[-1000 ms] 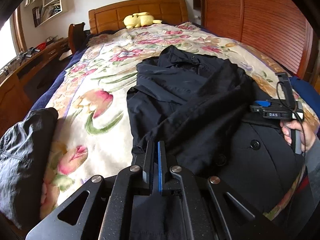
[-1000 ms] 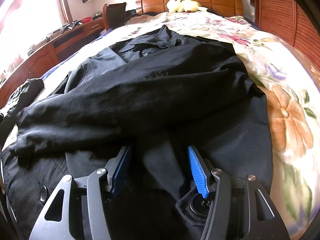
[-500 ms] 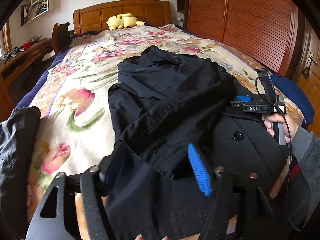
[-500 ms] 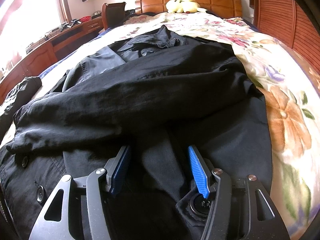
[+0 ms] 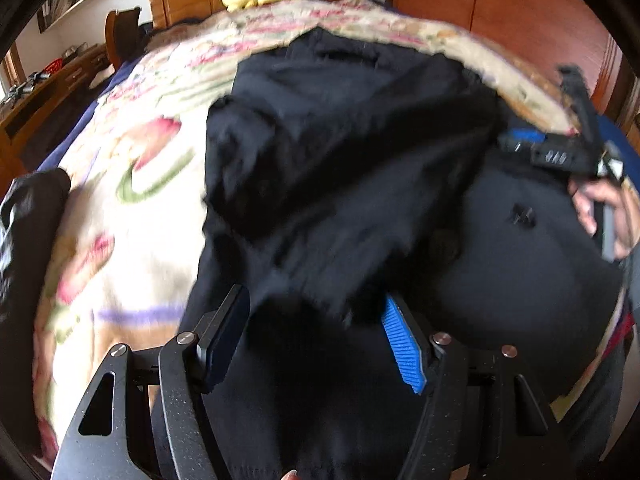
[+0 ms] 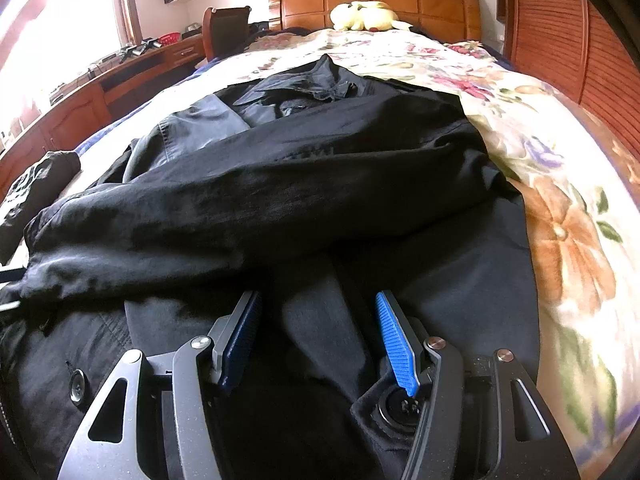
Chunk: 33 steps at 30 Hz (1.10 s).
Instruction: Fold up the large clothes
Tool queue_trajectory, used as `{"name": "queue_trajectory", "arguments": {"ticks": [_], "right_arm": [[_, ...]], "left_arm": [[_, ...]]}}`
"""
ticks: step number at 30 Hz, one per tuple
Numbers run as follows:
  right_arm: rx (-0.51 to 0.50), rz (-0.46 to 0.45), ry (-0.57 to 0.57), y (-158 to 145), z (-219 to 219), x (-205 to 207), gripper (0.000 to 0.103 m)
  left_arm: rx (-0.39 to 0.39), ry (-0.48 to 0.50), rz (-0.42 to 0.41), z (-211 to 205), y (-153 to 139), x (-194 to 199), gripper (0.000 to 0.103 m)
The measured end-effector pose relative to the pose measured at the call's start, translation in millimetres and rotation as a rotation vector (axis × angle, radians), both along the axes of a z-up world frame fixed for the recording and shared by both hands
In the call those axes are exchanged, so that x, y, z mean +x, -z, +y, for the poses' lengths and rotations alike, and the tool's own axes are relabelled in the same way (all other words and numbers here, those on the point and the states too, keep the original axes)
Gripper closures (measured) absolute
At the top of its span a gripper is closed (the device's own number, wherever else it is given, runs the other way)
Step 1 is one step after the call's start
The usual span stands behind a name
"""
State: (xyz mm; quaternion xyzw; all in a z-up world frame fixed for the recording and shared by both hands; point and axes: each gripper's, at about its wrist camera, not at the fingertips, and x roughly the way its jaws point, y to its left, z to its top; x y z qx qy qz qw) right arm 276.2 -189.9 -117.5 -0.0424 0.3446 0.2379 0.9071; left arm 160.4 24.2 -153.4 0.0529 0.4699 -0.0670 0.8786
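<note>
A large black coat (image 6: pixel 320 184) lies on the floral bedspread (image 6: pixel 560 208), collar toward the headboard, one sleeve folded across its front. It also shows in the blurred left wrist view (image 5: pixel 340 160). My left gripper (image 5: pixel 316 316) is open, its jaws wide apart over the coat's lower hem near the sleeve cuff. My right gripper (image 6: pixel 316 320) is open over the coat's lower front, jaws either side of a fabric fold. The right gripper also shows in the left wrist view (image 5: pixel 560 148), held by a hand at the coat's right edge.
A second dark garment (image 6: pixel 36 184) lies at the bed's left edge. A yellow plush toy (image 6: pixel 364 14) sits by the wooden headboard (image 6: pixel 376 0). A wooden desk (image 6: pixel 120 76) runs along the left, a slatted wardrobe (image 6: pixel 568 40) on the right.
My left gripper opened and let go of the sleeve, which now lies across the coat, then moved closer over the hem. My right gripper stayed open and hardly moved.
</note>
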Motion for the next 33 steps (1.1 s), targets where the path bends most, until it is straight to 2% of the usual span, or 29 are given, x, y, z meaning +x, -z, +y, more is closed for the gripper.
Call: {"name": "queue_trajectory", "arguments": {"ticks": [9,16,22,24,28,33], "right_arm": [[-0.021,-0.014,0.013,-1.9,2.5,-3.3,0.041],[-0.069,0.001,0.025,-9.2,0.5,-15.4,0.039],[-0.104,-0.011,0.002,-31.3,-42.5,-62.1,0.039],[-0.101,-0.001,0.021,-33.7,-61.4,-80.4,0.039],[-0.109,0.031,0.07,-27.9,-91.1,-111.7,0.039],[-0.121,0.076,0.089,-14.0,-104.6,-139.6,0.039]], "left_arm": [[-0.051,-0.039,-0.019,10.2,-4.8,-19.2,0.035],[-0.082,-0.087,-0.073,38.7,-27.7,-48.6,0.035],[-0.055,-0.122,-0.101,64.2,-33.3,-64.8,0.035],[-0.069,-0.127,-0.106,68.4,-32.1,-68.7,0.035],[-0.094,-0.129,-0.113,74.4,-27.9,-75.2,0.035],[-0.112,-0.137,-0.099,82.6,-19.1,-78.5,0.035]]}}
